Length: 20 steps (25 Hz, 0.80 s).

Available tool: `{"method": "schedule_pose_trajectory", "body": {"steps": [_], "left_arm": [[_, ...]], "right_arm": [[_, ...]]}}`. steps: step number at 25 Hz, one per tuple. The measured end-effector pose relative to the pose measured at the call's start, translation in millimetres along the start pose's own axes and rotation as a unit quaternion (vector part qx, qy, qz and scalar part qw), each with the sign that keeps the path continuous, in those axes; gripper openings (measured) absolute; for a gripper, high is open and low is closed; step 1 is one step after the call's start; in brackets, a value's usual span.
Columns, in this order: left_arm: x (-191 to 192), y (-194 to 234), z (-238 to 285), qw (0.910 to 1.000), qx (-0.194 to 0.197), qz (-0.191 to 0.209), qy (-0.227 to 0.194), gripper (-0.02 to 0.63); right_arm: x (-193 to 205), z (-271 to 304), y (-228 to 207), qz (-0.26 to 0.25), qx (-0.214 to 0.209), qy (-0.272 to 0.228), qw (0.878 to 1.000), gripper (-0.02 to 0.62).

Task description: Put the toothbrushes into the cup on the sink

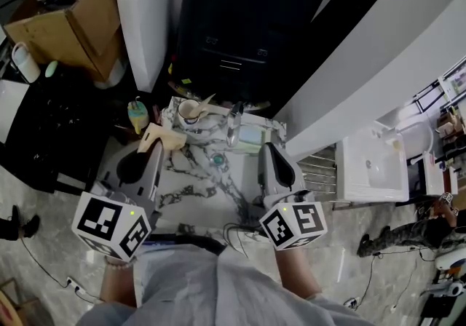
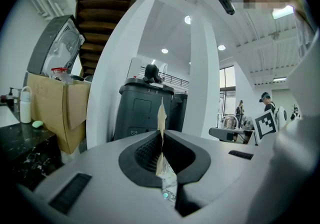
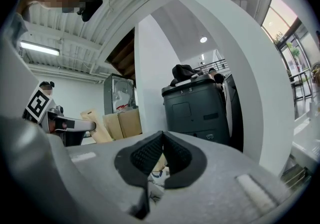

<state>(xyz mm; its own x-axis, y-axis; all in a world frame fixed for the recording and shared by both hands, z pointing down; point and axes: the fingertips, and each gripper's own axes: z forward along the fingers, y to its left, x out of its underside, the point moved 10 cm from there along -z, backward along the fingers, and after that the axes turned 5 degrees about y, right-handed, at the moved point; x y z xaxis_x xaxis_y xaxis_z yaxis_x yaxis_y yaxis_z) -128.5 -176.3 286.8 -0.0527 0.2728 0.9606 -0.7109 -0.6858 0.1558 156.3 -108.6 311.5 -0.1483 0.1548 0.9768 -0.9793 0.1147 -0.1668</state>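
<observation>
Fingers (image 2: pixel 146 151) of the left gripper (image 2: pixel 161 137) pinch a flat tan packet (image 2: pixel 161 118); the right gripper's (image 3: pixel 161 142) press together, empty.

Marble sink top (image 1: pixel 191 185) here: a cup (image 1: pixel 191 111) sits at the back edge, the chrome faucet (image 1: pixel 234 125) is just right of it, and a teal drain plug (image 1: pixel 217 161) is mid-basin.

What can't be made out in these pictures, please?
- Tan packet in the left gripper: edge-on in the left gripper view, small in the head view; contents unknown.
- Cup: too small in the head view to tell what it holds.
- Sink top: mostly behind the right gripper in its view.
</observation>
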Motion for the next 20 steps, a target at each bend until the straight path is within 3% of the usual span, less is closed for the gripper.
{"method": "schedule_pose_trajectory", "body": {"steps": [13,20], "left_arm": [[3.8,14.5,32.8,0.9999,-0.008,-0.012,0.002,0.006],[5.1,27.3,62.2,0.9999,-0.013,0.006,0.009,0.006]], "right_arm": [[8.8,-16.2,-19.2,0.014,0.036,0.011,0.999,-0.002],[18.5,-22.5,-32.1,0.022,0.059,0.026,0.998,-0.002]]}}
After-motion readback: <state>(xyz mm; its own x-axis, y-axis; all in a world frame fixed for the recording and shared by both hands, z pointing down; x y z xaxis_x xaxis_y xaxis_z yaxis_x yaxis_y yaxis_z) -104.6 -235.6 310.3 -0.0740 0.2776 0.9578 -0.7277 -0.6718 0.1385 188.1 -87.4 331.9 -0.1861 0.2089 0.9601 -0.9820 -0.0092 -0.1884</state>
